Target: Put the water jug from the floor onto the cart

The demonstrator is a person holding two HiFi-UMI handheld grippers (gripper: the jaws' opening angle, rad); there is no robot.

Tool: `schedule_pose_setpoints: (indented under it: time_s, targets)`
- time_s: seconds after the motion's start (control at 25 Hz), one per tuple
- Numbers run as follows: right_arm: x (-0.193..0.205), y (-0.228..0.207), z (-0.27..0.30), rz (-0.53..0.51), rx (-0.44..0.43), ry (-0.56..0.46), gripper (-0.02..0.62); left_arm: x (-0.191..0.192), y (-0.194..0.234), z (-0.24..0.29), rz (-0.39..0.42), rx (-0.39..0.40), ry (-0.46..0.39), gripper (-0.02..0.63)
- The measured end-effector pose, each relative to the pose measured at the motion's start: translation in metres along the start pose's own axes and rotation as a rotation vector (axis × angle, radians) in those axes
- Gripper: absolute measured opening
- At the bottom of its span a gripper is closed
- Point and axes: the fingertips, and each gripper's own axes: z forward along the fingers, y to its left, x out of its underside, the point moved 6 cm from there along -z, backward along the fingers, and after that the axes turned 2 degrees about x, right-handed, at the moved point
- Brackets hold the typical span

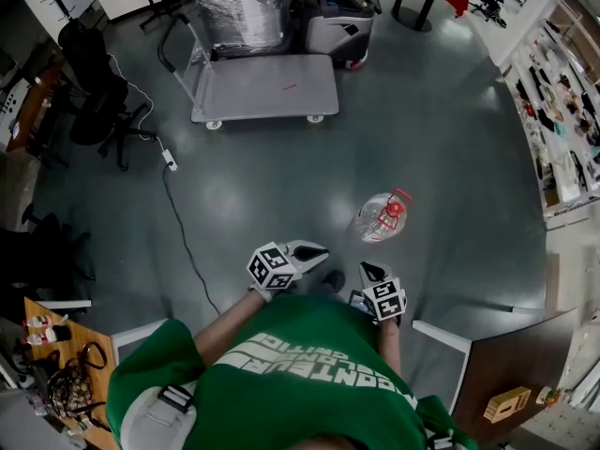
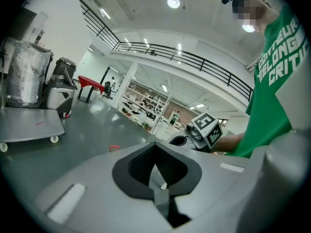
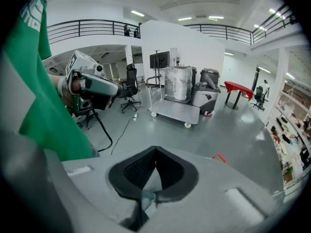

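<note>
Both left claw [image 2: 155, 145], right claw [image 3: 155, 150] are shut, empty.

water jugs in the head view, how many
1. The water jug is on the floor just ahead of the right gripper, far from the cart. Others may be hidden.
</note>
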Motion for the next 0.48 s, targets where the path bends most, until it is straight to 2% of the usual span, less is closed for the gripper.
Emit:
schedule_pose_setpoints:
  time_s: [0.48]
  targets:
    - [-0.003, -0.046, 0.007, 0.035, -0.013, -0.04, -0.007, -0.029, 0.009, 0.039, 0.024, -0.013, -0.009, 0.009]
